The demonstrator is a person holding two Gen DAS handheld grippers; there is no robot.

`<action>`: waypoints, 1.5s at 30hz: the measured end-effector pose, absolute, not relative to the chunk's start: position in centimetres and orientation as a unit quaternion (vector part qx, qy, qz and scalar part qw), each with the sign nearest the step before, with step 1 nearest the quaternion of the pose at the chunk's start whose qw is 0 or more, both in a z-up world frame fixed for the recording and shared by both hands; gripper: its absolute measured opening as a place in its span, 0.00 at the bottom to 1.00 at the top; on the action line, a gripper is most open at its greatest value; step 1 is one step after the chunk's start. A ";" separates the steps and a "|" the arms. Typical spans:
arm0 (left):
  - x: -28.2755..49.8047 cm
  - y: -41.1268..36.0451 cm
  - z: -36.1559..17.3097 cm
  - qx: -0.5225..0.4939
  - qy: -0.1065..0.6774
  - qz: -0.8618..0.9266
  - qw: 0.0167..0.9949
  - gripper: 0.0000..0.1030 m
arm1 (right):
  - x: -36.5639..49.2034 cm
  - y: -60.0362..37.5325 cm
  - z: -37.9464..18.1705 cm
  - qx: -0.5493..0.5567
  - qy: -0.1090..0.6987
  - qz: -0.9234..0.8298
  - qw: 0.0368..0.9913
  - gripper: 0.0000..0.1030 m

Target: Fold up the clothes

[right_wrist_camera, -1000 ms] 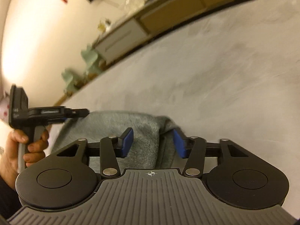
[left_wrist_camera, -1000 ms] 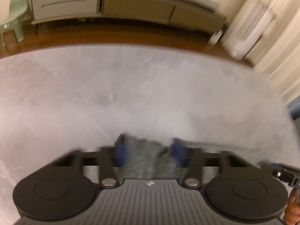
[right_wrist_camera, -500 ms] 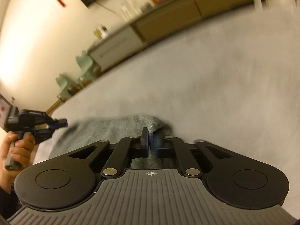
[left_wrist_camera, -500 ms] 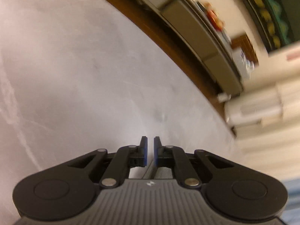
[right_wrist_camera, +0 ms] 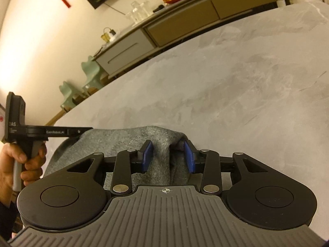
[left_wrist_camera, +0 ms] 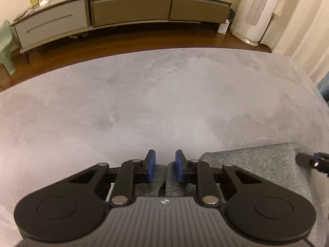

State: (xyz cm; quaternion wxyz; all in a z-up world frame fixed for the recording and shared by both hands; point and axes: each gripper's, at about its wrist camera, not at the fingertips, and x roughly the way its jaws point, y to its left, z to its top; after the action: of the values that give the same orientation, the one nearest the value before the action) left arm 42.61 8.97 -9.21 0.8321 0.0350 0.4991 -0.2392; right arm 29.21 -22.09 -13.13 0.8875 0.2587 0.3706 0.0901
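Table: we've got a grey table, sideboard behind.
Garment: grey knit garment bunched at near edge; soft, light, limp.
Jaws: left gripper and right gripper both released, straddling cloth.
Hold: we'd pinch corners.

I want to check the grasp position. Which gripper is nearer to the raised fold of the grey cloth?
Right. The right gripper is open with the raised fold between its fingers. The left gripper is open at the grey cloth's other edge, away from it.

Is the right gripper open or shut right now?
Open: the right gripper shows a clear gap between its blue pads, straddling a ridge of the grey garment.
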 end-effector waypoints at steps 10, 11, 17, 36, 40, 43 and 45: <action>41.9 8.1 -9.0 0.086 0.487 -0.258 0.830 0.18 | 29.5 -21.6 -13.4 0.257 0.367 0.101 0.889 0.39; 42.0 8.2 -9.3 0.080 0.490 -0.258 0.829 0.16 | 29.5 -21.4 -13.5 0.252 0.369 0.102 0.889 0.35; 43.2 11.5 -9.6 -0.045 0.499 -0.237 0.832 0.07 | 29.3 -20.9 -13.0 0.218 0.373 0.098 0.897 0.03; 41.8 9.9 -6.1 -0.005 0.444 -0.243 0.862 0.71 | 28.7 -20.3 -11.8 0.205 0.362 0.092 0.905 0.02; 41.9 8.0 -7.9 0.060 0.473 -0.241 0.845 0.11 | 28.6 -20.7 -11.4 0.209 0.357 0.092 0.906 0.02; 42.8 9.7 -8.7 0.011 0.494 -0.232 0.838 0.06 | 28.5 -20.8 -11.3 0.210 0.355 0.091 0.907 0.02; 43.0 11.3 -8.4 -0.050 0.498 -0.234 0.834 0.06 | 28.3 -20.7 -11.1 0.208 0.351 0.091 0.908 0.02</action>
State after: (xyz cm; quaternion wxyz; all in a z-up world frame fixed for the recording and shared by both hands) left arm 42.99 11.27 -8.43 0.8337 -0.0499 0.4978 -0.2339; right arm 28.33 -20.67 -11.13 0.9084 0.2079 0.3510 0.0910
